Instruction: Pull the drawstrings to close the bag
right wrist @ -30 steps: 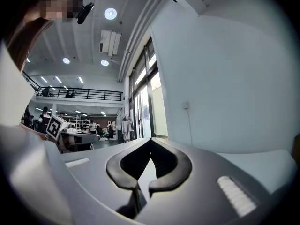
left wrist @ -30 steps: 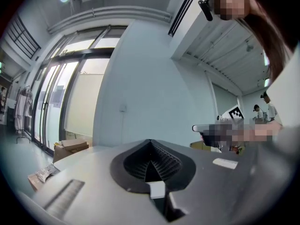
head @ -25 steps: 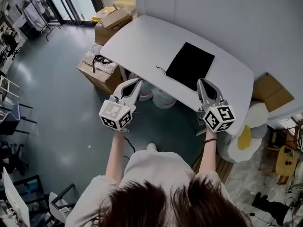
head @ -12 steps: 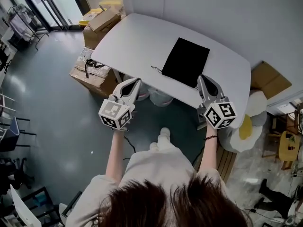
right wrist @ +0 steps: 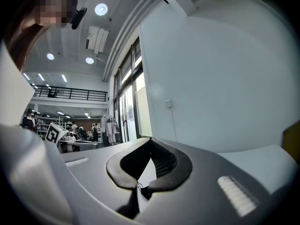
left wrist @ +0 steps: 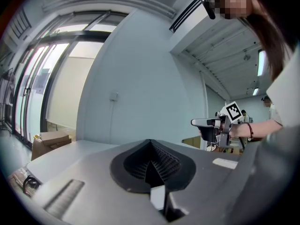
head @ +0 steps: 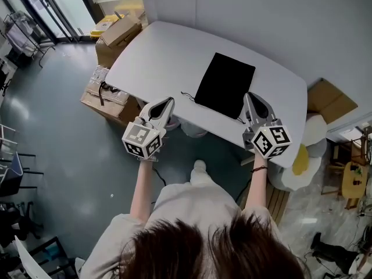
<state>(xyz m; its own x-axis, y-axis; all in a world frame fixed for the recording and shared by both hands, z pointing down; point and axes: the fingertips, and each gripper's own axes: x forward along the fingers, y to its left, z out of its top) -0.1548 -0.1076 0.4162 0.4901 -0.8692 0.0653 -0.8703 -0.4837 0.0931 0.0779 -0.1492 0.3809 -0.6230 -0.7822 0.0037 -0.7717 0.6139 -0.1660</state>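
You hold both grippers in front of you, at the near edge of the white counter [head: 157, 51]. The left gripper [head: 167, 102] has its jaws closed, with nothing between them; in the left gripper view the two dark pads meet in one line and only the pale wall shows beyond them. The right gripper [head: 250, 97] also has its jaws closed and empty. In the right gripper view the pads come together at the tip, and behind them you see the wall and tall windows.

The black bag [head: 225, 85] lies flat on the counter, between the lines of your two grippers and a little beyond their tips. Its near edge is close to the counter's near edge. One thin drawstring [head: 187, 95] comes out from the bag's near left corner and lies loose on the counter, to the right of the left gripper's tip and apart from it. A second short string end [head: 239, 119] shows at the near right corner of the bag, just beside the right gripper. From the head view I cannot tell if it touches the gripper.

The right gripper's tip is next to the bag's right side. The left gripper is further from the bag, at the counter's edge.

On the grey floor [head: 58, 132], left of the counter, stand some cardboard boxes [head: 119, 31], and another box [head: 102, 95] with a dark strap lies nearer to you.
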